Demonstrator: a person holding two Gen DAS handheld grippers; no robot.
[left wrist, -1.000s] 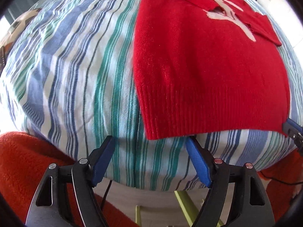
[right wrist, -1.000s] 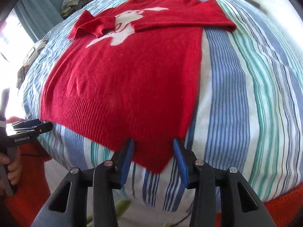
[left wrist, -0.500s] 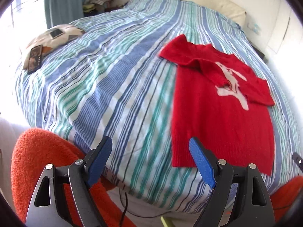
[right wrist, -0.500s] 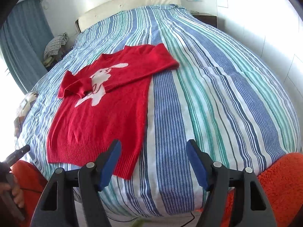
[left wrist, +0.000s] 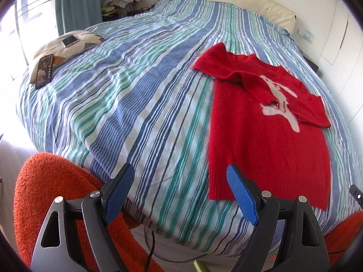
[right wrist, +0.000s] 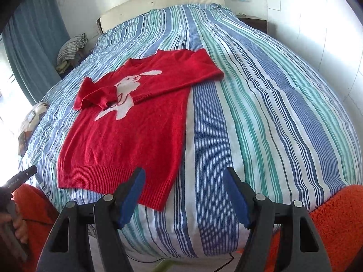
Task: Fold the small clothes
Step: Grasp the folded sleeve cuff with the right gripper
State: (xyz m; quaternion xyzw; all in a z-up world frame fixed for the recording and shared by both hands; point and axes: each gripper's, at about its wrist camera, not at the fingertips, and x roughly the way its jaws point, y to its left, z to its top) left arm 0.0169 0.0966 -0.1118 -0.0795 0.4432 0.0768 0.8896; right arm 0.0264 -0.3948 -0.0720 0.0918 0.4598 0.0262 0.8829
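Observation:
A small red sweater [left wrist: 267, 136] with a white rabbit design lies flat on the striped bed, both sleeves folded across its chest; it also shows in the right wrist view [right wrist: 127, 131]. Its ribbed hem faces me near the bed's front edge. My left gripper [left wrist: 181, 192] is open and empty, held back from the bed, left of the hem. My right gripper [right wrist: 183, 197] is open and empty, raised off the bed by the hem's right corner.
The bed has a blue, green and white striped cover [left wrist: 136, 90]. A patterned cushion [left wrist: 68, 45] with two phones lies at its left edge. An orange fleece [left wrist: 50, 192] is below the grippers. The headboard [right wrist: 158, 2] and white wall lie beyond.
Both grippers have pulled back and up from the sweater's hem, and the right jaws have opened wider. The sweater lies as it did.

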